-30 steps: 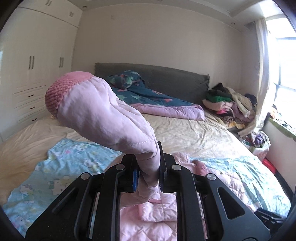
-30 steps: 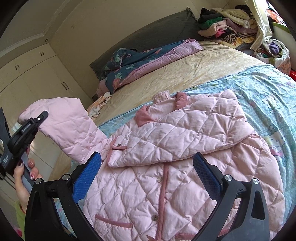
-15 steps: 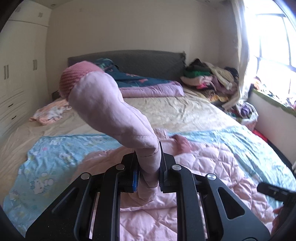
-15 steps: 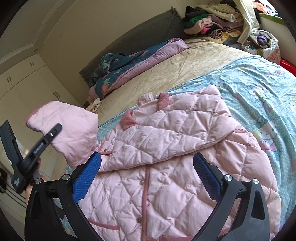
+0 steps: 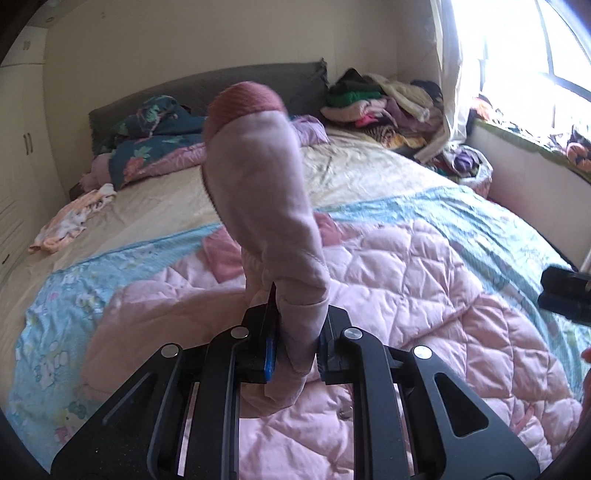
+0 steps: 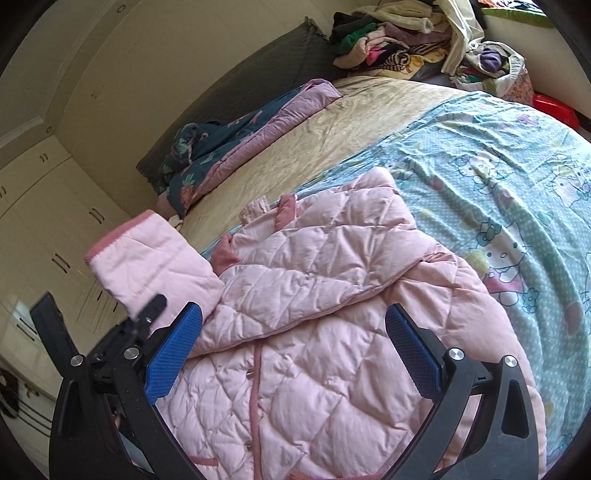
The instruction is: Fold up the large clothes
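A pink quilted jacket (image 6: 314, 295) lies front up on a blue cartoon sheet (image 6: 517, 177) on the bed, one sleeve folded across its chest. My left gripper (image 5: 295, 339) is shut on the other sleeve (image 5: 266, 192) and holds it up above the jacket (image 5: 406, 280), its knitted cuff pointing away. The raised sleeve (image 6: 147, 266) and the left gripper (image 6: 147, 317) show at the left in the right wrist view. My right gripper (image 6: 291, 350) is open and empty just above the jacket's front; it shows at the right edge of the left wrist view (image 5: 565, 295).
A dark floral quilt (image 5: 155, 155) lies by the grey headboard (image 5: 258, 81). A heap of clothes (image 6: 406, 33) fills the far right corner. A small pale garment (image 5: 70, 221) lies at the bed's left edge. White wardrobes (image 6: 55, 240) stand on the left.
My left gripper has swung right with the sleeve, carrying it over the jacket's body. My right gripper has come lower and closer to the jacket, still open.
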The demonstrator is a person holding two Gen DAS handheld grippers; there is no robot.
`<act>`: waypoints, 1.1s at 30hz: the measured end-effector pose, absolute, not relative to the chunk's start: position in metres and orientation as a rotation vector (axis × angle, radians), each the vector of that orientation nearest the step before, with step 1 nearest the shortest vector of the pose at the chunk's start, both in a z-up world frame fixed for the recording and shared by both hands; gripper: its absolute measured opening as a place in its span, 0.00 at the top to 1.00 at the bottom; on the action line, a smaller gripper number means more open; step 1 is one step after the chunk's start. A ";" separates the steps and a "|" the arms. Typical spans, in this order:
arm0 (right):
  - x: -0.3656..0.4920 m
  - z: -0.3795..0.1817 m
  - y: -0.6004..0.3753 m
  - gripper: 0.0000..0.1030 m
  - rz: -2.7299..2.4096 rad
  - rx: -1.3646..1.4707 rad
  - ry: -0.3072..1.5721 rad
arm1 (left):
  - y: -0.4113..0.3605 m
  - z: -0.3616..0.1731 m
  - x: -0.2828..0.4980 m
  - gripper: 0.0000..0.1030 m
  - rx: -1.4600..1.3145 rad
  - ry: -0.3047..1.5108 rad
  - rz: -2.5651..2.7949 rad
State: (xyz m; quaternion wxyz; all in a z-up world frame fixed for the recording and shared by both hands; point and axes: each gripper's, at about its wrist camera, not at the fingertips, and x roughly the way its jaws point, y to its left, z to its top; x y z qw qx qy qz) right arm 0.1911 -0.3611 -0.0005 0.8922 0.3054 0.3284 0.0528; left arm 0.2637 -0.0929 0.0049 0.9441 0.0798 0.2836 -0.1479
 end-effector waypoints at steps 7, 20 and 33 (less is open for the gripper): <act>0.190 -0.006 -0.376 0.04 0.084 0.667 0.681 | -0.114 -0.017 0.266 0.83 0.253 0.621 -0.335; 0.186 -0.003 -0.386 0.04 0.065 0.693 0.680 | -0.137 -0.054 0.247 0.27 0.438 0.764 -0.369; 0.209 -0.022 -0.350 0.04 0.144 0.695 0.804 | -0.070 -0.021 0.249 0.09 0.237 0.820 -0.332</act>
